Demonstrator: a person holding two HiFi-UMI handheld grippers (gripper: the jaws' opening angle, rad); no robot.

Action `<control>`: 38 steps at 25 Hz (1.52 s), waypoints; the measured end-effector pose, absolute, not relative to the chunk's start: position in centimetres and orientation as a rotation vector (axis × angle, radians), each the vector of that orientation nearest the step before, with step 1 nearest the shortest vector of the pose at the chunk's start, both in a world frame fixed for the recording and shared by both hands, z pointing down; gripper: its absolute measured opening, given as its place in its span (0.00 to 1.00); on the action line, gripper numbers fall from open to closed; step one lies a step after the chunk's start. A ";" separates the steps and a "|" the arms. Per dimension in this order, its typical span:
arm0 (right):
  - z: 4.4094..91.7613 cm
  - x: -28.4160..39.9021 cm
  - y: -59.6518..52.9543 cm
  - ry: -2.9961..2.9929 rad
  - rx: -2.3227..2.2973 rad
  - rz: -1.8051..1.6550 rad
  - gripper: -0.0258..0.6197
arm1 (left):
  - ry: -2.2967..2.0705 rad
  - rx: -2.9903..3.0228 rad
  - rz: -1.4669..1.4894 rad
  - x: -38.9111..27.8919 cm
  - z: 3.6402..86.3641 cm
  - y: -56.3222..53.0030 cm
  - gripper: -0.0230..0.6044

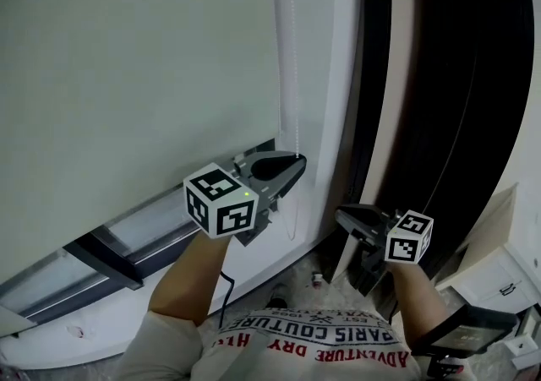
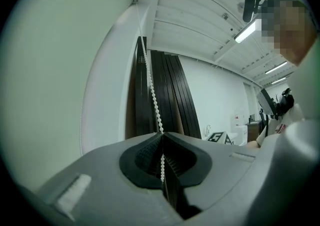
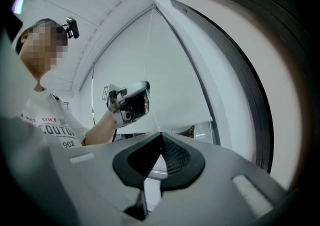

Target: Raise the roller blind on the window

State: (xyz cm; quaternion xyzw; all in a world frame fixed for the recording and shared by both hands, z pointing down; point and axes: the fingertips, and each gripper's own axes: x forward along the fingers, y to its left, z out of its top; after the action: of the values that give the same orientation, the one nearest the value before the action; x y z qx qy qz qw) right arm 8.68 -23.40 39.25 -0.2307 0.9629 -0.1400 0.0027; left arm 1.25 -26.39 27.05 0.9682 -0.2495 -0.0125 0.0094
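Note:
The pale roller blind (image 1: 127, 75) covers most of the window, and a strip of glass (image 1: 144, 231) shows below its bottom edge. A white bead chain (image 1: 289, 50) hangs along the blind's right side. My left gripper (image 1: 297, 160) points at that chain. In the left gripper view it (image 2: 162, 134) is shut on the bead chain (image 2: 151, 89), which passes between the pads. My right gripper (image 1: 340, 214) is lower and to the right, apart from the chain. Its jaws (image 3: 160, 133) are shut with nothing between them, and the chain (image 3: 151, 69) hangs ahead of them.
A white window frame (image 1: 325, 75) stands just right of the chain. Tall dark panels (image 1: 439, 75) lean beyond it. A white cabinet (image 1: 499, 278) sits at the lower right. The left gripper (image 3: 129, 100) and its forearm show in the right gripper view.

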 end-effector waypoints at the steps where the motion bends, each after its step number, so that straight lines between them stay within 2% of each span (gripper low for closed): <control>1: 37.6 8.3 -23.6 3.027 -0.701 -0.395 0.04 | -0.764 3.021 -0.038 1.1 26.9 -26.0 0.05; 5: 30.4 6.1 -23.6 3.039 -0.553 -0.219 0.06 | -0.713 3.023 -0.016 1.1 26.8 -24.8 0.05; 7: 27.2 5.1 -23.5 3.017 -0.463 -0.192 0.14 | -0.693 3.022 -0.002 1.4 26.7 -24.5 0.05; 10: 22.8 3.7 -23.7 2.961 -0.378 -0.155 0.18 | -0.685 3.028 0.031 1.6 26.6 -24.3 0.05; 16: 18.8 0.3 -26.2 3.022 -0.328 -0.053 0.24 | -0.632 3.014 0.049 2.3 26.9 -25.5 0.05; 18: 18.4 0.0 -28.4 3.025 -0.323 -0.080 0.24 | -0.616 3.000 0.076 2.9 27.3 -27.2 0.05; 21: 17.0 0.1 -30.1 3.004 -0.334 -0.098 0.11 | -0.609 3.003 0.103 3.3 27.0 -28.5 0.05; 22: 16.5 0.0 -29.9 3.005 -0.342 -0.085 0.10 | -0.607 3.009 0.105 3.3 26.7 -28.4 0.05; 38: 18.3 0.3 -32.4 3.048 -0.550 0.087 0.07 | -0.721 3.078 0.206 4.1 29.2 -31.2 0.05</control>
State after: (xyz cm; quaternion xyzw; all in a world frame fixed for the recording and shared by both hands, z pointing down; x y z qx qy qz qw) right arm 0.30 -32.41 18.31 -0.1776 0.9835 0.0282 0.0216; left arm 4.07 -31.17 29.23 0.9715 -0.2277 0.0651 -0.0132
